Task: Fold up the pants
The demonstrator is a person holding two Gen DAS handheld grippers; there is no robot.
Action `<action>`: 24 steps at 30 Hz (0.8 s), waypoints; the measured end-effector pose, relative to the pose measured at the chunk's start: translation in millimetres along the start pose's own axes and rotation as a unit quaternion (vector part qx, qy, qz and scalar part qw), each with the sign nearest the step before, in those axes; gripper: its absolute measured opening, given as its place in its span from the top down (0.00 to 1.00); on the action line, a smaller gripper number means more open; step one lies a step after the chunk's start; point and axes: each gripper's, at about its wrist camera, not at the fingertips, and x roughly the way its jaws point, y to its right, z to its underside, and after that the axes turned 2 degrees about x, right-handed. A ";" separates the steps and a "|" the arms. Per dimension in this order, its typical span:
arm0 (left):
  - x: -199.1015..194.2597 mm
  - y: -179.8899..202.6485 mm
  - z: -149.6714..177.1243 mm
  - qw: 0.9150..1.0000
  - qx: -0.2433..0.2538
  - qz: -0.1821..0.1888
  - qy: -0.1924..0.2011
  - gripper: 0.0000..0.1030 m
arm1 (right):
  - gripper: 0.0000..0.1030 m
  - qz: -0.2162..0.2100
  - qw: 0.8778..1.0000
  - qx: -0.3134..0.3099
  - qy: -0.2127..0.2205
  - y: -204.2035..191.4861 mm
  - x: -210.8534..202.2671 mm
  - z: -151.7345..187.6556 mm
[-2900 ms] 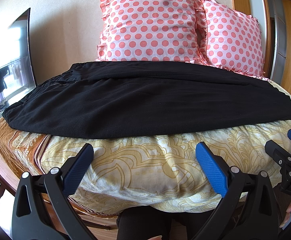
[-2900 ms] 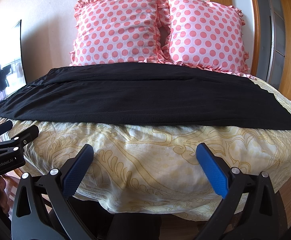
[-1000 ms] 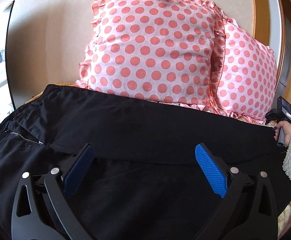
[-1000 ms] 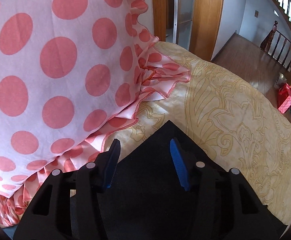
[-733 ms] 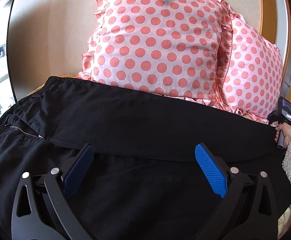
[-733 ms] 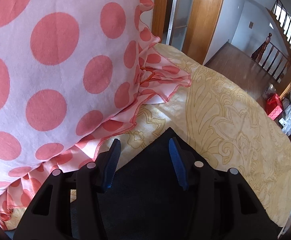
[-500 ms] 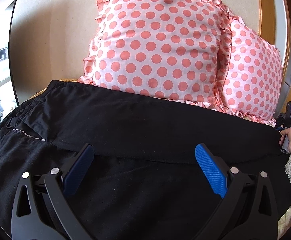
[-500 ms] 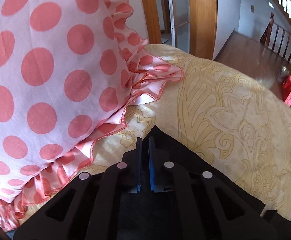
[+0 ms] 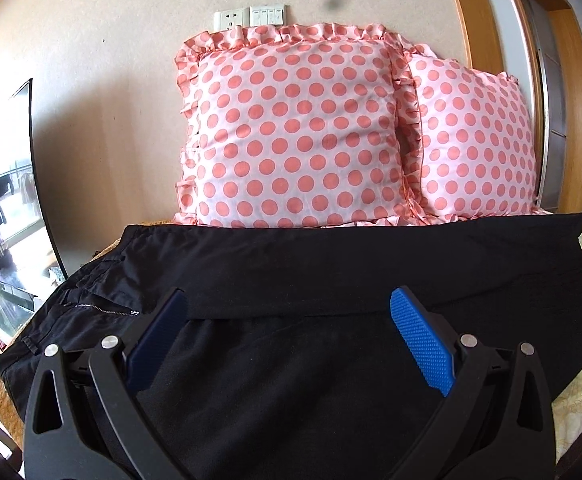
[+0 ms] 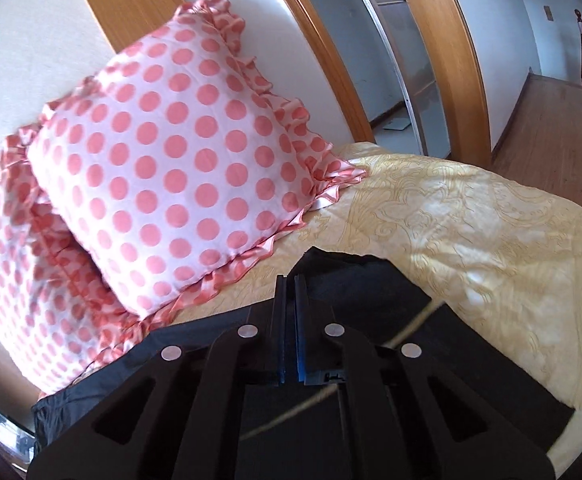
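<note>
Two polka-dot pillows (image 9: 295, 140) are propped behind the pants (image 9: 331, 360) on the bed (image 10: 471, 216). Left gripper (image 9: 287, 340) jaws are spread above the fabric; right gripper (image 10: 289, 292) jaws are pressed on the pants' corner.

2 polka-dot pillows (image 9: 295, 136) (image 9: 471, 144), 1 black pants (image 9: 331, 280), 1 bedspread (image 10: 471, 220), 2 grippers: left gripper (image 9: 287, 344), right gripper (image 10: 290, 292).

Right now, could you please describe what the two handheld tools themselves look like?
Both look alike. The left tool has a matte black plastic frame with triangular cut-outs, silver round rivets and two fingers faced with bright blue dimpled pads. The right tool has the same black frame, silver rivets and blue pad edges. No cables or sleeves show.
</note>
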 end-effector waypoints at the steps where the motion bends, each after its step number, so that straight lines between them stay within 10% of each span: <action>1: -4.8 -1.3 0.4 1.000 -0.004 0.004 0.002 0.02 | 0.96 -0.007 1.000 0.002 0.003 4.7 -14.5 9.7; 13: -23.4 -12.4 7.1 0.998 -0.049 0.032 -0.008 0.02 | 0.93 0.002 0.997 0.046 -0.056 55.2 -79.1 89.6; 14: -24.4 -12.2 7.6 0.998 -0.050 0.033 -0.008 0.02 | 0.89 -0.018 0.996 0.056 -0.063 53.5 -77.5 89.5; 17: -25.1 -10.8 8.8 0.999 -0.043 0.025 -0.007 0.02 | 0.33 -0.059 0.992 0.068 -0.089 39.4 -65.7 91.6; 24: -21.9 -14.8 12.3 0.999 -0.040 0.017 -0.014 0.02 | 0.44 -0.081 0.974 0.141 -0.159 29.7 -19.0 104.2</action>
